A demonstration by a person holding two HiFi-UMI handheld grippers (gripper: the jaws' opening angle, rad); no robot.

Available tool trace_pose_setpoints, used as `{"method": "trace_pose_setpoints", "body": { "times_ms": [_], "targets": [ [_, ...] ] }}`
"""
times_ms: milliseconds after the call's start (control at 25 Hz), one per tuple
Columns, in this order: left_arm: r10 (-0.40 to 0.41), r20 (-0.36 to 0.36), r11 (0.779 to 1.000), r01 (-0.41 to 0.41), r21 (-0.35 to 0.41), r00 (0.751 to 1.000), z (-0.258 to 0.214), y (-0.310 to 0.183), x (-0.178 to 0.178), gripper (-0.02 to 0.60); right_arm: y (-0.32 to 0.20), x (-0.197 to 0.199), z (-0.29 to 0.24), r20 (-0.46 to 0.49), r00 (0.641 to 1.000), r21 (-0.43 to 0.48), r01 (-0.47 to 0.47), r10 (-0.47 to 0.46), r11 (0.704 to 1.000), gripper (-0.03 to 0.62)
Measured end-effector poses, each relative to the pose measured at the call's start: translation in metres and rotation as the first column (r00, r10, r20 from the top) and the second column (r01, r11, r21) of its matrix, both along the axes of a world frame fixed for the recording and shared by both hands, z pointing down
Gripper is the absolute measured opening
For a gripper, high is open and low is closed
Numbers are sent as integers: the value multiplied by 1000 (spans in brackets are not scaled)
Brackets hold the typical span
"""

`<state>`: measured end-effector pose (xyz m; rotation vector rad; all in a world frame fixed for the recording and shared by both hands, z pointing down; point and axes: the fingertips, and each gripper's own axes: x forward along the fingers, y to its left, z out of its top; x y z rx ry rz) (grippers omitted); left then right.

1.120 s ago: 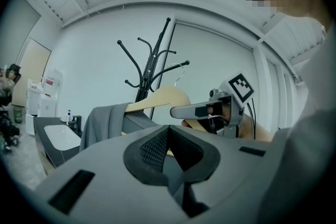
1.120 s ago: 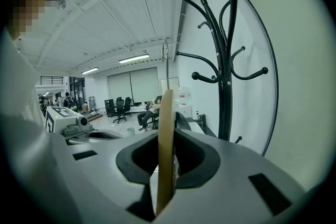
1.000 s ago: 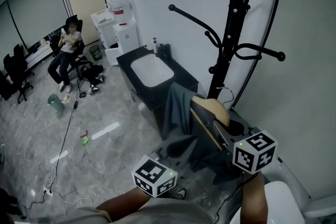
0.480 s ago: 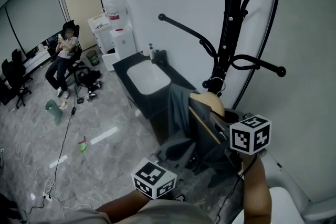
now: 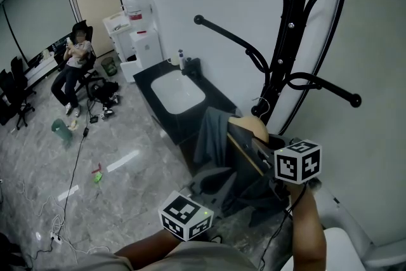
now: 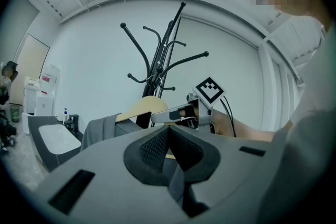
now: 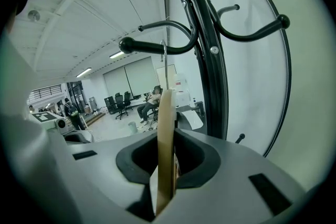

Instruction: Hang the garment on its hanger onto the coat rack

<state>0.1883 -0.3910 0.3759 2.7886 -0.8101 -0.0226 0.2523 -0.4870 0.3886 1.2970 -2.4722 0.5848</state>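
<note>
A black coat rack [image 5: 285,41] stands by the white wall, with curved arms at several heights. My right gripper [image 5: 255,146] is shut on the wooden hanger [image 5: 254,130] just in front of the rack's pole. In the right gripper view the hanger [image 7: 167,155] stands edge-on between the jaws. Its metal hook [image 7: 164,65] rises close to a rack arm [image 7: 157,47]. The grey garment [image 5: 212,143] droops from the hanger to the left. My left gripper [image 5: 212,184] sits lower, shut on a fold of the garment [image 6: 176,181].
A black counter with a white sink [image 5: 181,89] stands left of the rack, with a water dispenser [image 5: 143,35] behind it. A person sits on a chair [image 5: 73,63] far left. Cables lie on the marble floor [image 5: 76,168]. A white object [image 5: 342,251] is at my lower right.
My right gripper has carried the hanger up and closer to the rack's pole. The left gripper has stayed low on the garment.
</note>
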Motion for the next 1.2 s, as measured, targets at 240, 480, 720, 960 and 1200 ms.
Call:
{"method": "trace_pose_setpoints", "body": {
  "times_ms": [240, 480, 720, 960, 1200],
  "targets": [
    [12, -4, 1000, -12, -22, 1000, 6, -11, -3, 5, -11, 5, 7, 29, 999, 1, -18, 18, 1000, 63],
    [37, -2, 999, -37, -33, 999, 9, -16, -1, 5, -16, 21, -17, 76, 994, 118, -86, 78, 989, 89],
    [67, -3, 997, -67, -28, 998, 6, -17, 5, 6, 4, 39, -40, 4, 978, 243, -204, 209, 948, 89],
    [85, -3, 996, -85, -6, 996, -3, -18, 13, 5, 45, 44, -68, -27, 943, 396, -295, 332, 870, 73],
    [101, -2, 994, -101, 28, 995, -14, -14, 19, 5, 75, 20, -50, 65, 946, 358, -321, 319, 877, 29]
  ]
}}
